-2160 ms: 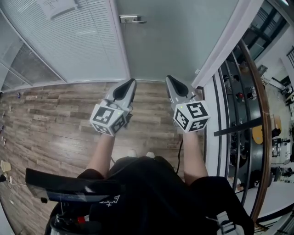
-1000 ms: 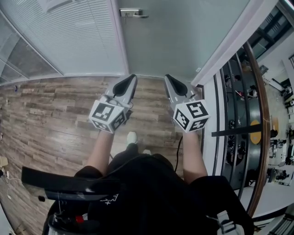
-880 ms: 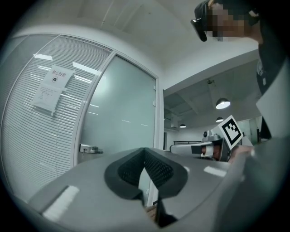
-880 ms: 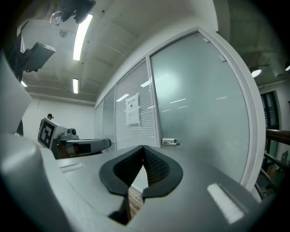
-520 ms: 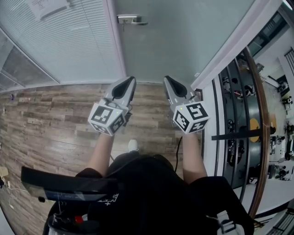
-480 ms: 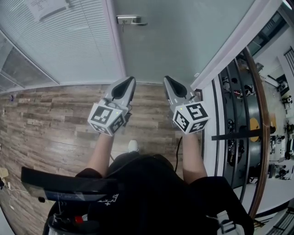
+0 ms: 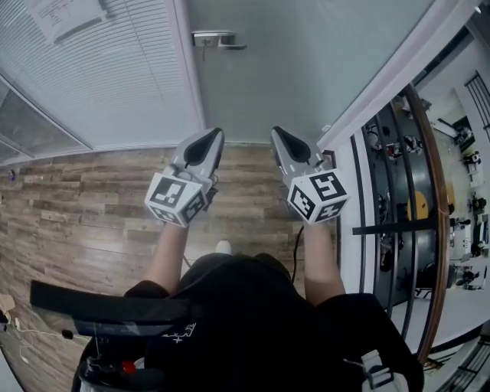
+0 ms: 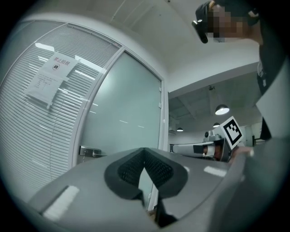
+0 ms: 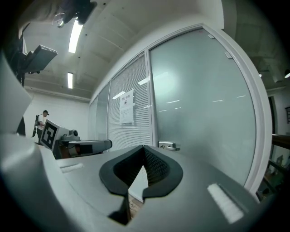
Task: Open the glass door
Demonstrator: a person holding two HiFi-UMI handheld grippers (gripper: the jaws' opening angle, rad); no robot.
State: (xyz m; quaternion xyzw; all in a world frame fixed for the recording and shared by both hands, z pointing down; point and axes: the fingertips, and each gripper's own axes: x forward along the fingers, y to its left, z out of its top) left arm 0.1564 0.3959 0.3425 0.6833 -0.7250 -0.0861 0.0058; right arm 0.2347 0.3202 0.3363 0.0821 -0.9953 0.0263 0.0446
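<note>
Office building, corridor by the look of it. Frosted glass door [image 7: 306, 69] with lever handle [image 7: 217, 39], partition with blinds [image 7: 99, 76] and a taped-up notice [image 7: 65, 15], wood-plank floor [image 7: 84, 199], railing [image 7: 429, 191] over a lower level, strip lights [image 9: 75, 34].

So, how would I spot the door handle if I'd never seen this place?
Find the big frosted glass door straight ahead. At its left edge, beside the slatted blinds, sits the handle: a silver lever on a plate, the only metal fitting on the pane.
</note>
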